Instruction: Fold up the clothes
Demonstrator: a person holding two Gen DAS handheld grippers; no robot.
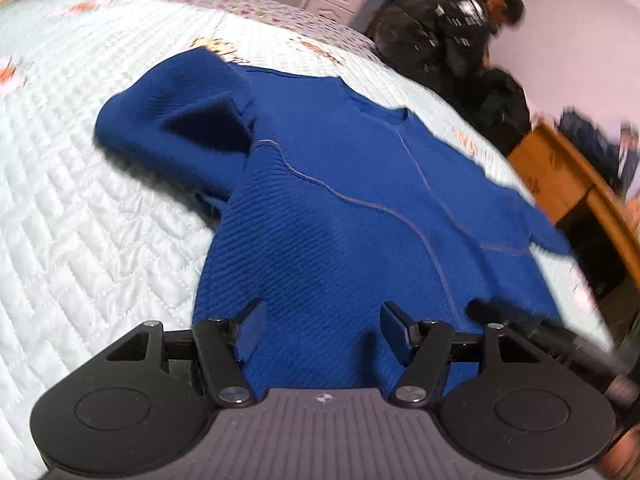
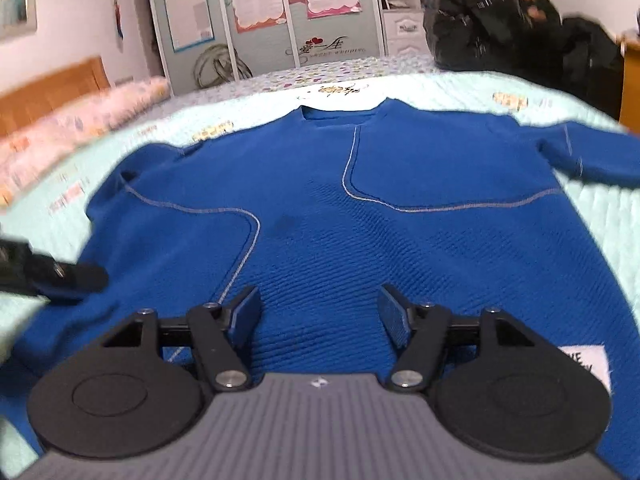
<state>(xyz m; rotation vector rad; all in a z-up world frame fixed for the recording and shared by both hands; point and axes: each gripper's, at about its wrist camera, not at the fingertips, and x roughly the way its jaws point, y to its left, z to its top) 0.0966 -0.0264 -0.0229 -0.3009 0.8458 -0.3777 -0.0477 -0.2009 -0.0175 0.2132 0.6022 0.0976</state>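
One blue sweater (image 2: 328,216) spread flat on pale quilted bedspread (image 1: 100,216), neckline at far edge, hem nearest both cams. Grey contrast stitching curving across chest. White label (image 2: 586,362) near hem, right wrist view. One sleeve (image 1: 172,128) folded back over itself in a lump, left wrist view; other sleeve (image 2: 588,152) stretched out to side, right wrist view. Left gripper (image 1: 323,322): jaws apart, over hem, fabric below the pads, not pinched. Right gripper (image 2: 319,308): jaws apart too, nothing clamped, sweater body beneath. No containers visible. Bkgd: wardrobe (image 2: 260,20) w/ pink posters, 1 person in dark jacket (image 2: 480,12) beyond bed, blurred.
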